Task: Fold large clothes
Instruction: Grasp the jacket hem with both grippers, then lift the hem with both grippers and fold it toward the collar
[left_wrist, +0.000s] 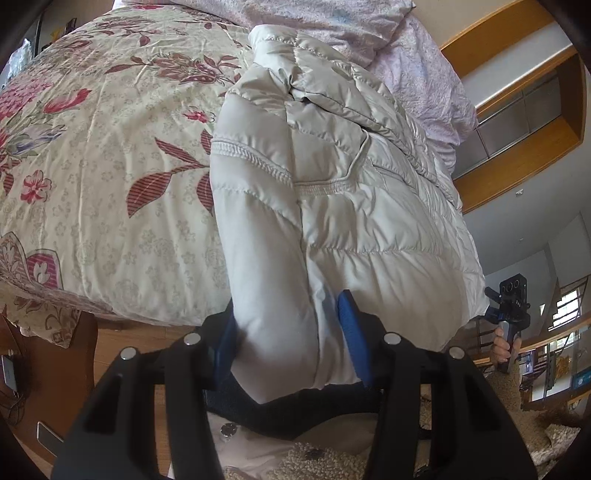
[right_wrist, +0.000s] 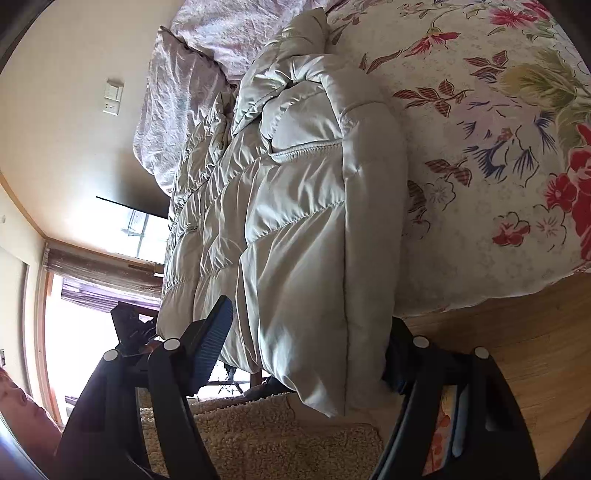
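A pale beige quilted puffer jacket (left_wrist: 332, 166) lies folded lengthwise on the bed, its hem hanging over the near edge. My left gripper (left_wrist: 288, 321) is shut on one hem corner; the blue right pad (left_wrist: 351, 332) dents the padding and the left pad is mostly hidden behind it. In the right wrist view the jacket (right_wrist: 295, 221) fills the middle. My right gripper (right_wrist: 312, 314) straddles the other hem corner with its jaws open: its left pad (right_wrist: 214, 339) stands just beside the fabric, and the right finger is hidden behind it. A hand holds that gripper (left_wrist: 511, 295) at the far right.
A floral bedspread (left_wrist: 92, 166) covers the bed beside the jacket. A crumpled lilac quilt (left_wrist: 406, 55) lies at the head end. Below the bed edge are wooden floor (right_wrist: 517, 350) and a fuzzy beige rug (right_wrist: 258, 435). A bright window (right_wrist: 74, 332) is at the left.
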